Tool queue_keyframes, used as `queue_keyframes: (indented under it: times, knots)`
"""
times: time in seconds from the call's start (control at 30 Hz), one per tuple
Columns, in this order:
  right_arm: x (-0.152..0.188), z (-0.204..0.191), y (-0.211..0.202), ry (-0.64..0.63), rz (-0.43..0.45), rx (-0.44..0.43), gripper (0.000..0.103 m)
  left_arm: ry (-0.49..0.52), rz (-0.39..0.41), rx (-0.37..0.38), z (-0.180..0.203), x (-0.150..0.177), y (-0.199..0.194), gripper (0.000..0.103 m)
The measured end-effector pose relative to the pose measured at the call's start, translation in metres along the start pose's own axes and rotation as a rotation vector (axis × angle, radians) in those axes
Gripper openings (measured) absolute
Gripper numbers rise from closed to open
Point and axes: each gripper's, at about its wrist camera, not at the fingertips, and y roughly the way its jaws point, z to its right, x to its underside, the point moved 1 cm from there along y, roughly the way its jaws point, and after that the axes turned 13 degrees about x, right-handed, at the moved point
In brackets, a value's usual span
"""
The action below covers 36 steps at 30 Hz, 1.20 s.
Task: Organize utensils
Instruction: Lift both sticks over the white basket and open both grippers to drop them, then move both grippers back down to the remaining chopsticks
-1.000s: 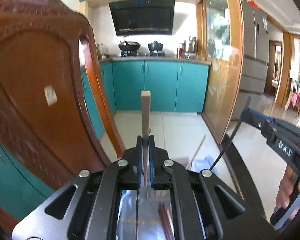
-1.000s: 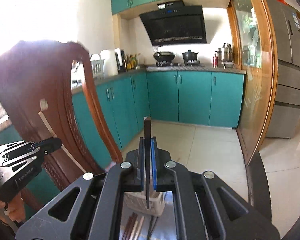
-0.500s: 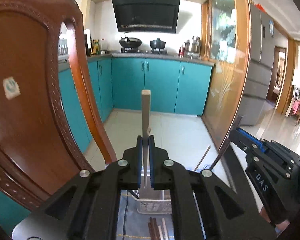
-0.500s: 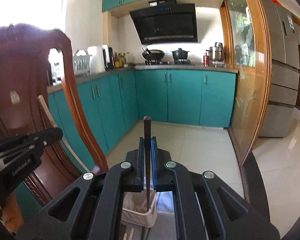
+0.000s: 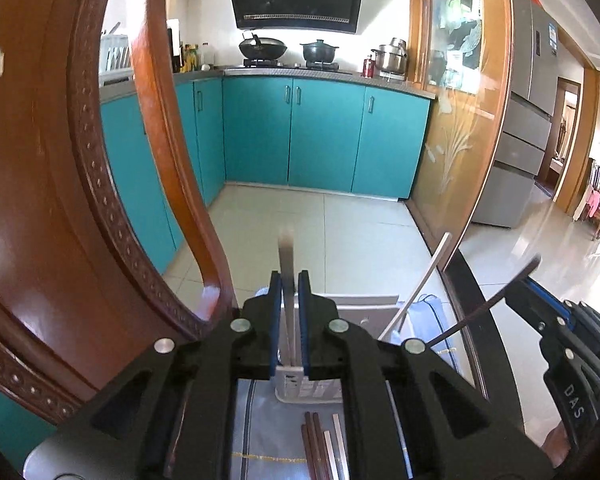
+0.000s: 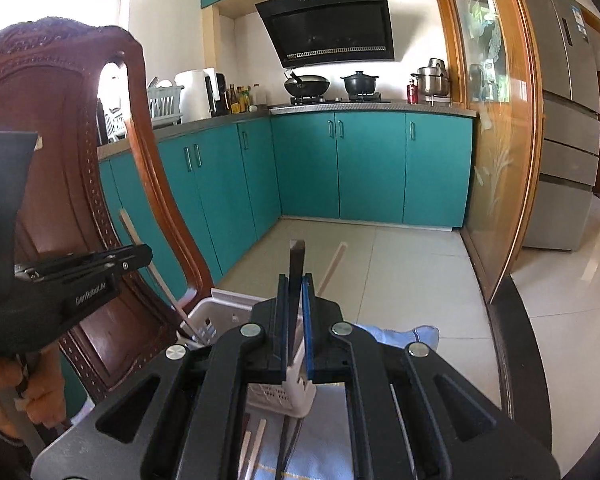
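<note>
My left gripper [image 5: 288, 280] is shut on a pale chopstick [image 5: 286, 252] that stands upright over a white slotted basket [image 5: 356, 308]. My right gripper [image 6: 296, 284] is shut on a dark chopstick [image 6: 297, 264], also upright over the basket [image 6: 220, 312]. A pale chopstick [image 5: 420, 288] leans inside the basket. The right gripper with its dark stick [image 5: 484, 308] shows at the right of the left wrist view. The left gripper [image 6: 100, 264] shows at the left of the right wrist view. More chopsticks [image 5: 324, 448] lie on the mat below the basket.
A carved wooden chair back [image 5: 60, 200] stands close on the left. A light blue cloth [image 6: 404, 336] lies beside the basket on the dark round table edge [image 6: 516, 344]. Teal kitchen cabinets [image 5: 324, 140] and tiled floor lie beyond.
Both grippers have tilted down and moved toward the basket, which now shows larger below them. The chopsticks stay gripped. The chair back has shifted left in view.
</note>
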Motion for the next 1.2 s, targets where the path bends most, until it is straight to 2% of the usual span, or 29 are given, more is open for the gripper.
queue_keyframes:
  times: [0.07, 0.13, 0.2, 0.27, 0.37, 0.4, 0.43, 0.57, 0.63, 0.7, 0.8, 0.87, 0.97, 1.1, 1.17, 1.2]
  knots:
    - [0.002, 0.004, -0.011, 0.001, 0.027, 0.004, 0.02, -0.001, 0.008, 0.006, -0.002, 0.004, -0.004, 0.011]
    - [0.003, 0.012, -0.026, 0.022, 0.069, 0.008, 0.034, -0.003, 0.025, 0.014, -0.003, 0.01, -0.012, 0.012]
    - [0.007, 0.025, -0.047, 0.061, 0.118, 0.006, 0.04, -0.004, 0.041, 0.024, -0.004, 0.021, -0.024, 0.015]
    - [0.017, 0.038, -0.062, 0.089, 0.151, 0.001, 0.042, -0.005, 0.05, 0.037, -0.004, 0.038, -0.035, 0.017]
    - [0.052, 0.052, -0.072, 0.112, 0.143, 0.015, 0.042, -0.017, -0.011, 0.062, -0.005, 0.073, -0.035, 0.018]
    - [0.063, 0.053, -0.069, 0.114, 0.122, 0.012, 0.042, -0.024, -0.047, 0.07, -0.006, 0.087, -0.03, 0.018]
    - [0.08, 0.053, -0.059, 0.112, 0.065, 0.002, 0.042, -0.038, -0.102, 0.085, -0.007, 0.107, -0.02, 0.018]
    - [0.148, 0.03, 0.014, 0.011, -0.319, 0.04, 0.042, -0.137, -0.321, 0.143, -0.011, 0.174, 0.026, 0.018]
    - [0.168, 0.018, 0.033, -0.01, -0.401, 0.03, 0.042, -0.144, -0.395, 0.143, -0.007, 0.199, 0.043, 0.018]
    - [0.18, 0.006, 0.048, -0.023, -0.456, 0.022, 0.042, -0.145, -0.454, 0.126, -0.004, 0.218, 0.055, 0.018]
    - [0.185, -0.006, 0.06, -0.035, -0.491, 0.002, 0.042, -0.16, -0.505, 0.12, -0.008, 0.239, 0.063, 0.02]
    - [0.188, -0.014, 0.07, -0.06, -0.514, 0.011, 0.042, -0.176, -0.493, 0.138, -0.013, 0.242, 0.061, 0.02]
    - [0.191, -0.022, 0.082, -0.089, -0.551, 0.017, 0.041, -0.166, -0.49, 0.131, -0.02, 0.243, 0.056, 0.013]
    - [0.2, -0.03, 0.093, -0.125, -0.602, 0.021, 0.042, -0.172, -0.488, 0.123, -0.033, 0.242, 0.043, 0.012]
    - [0.204, -0.036, 0.088, -0.169, -0.578, 0.039, 0.036, -0.182, -0.484, 0.138, -0.038, 0.242, 0.036, 0.012]
    - [0.205, -0.037, 0.086, -0.183, -0.572, 0.043, 0.02, -0.185, -0.477, 0.138, -0.04, 0.241, 0.033, 0.012]
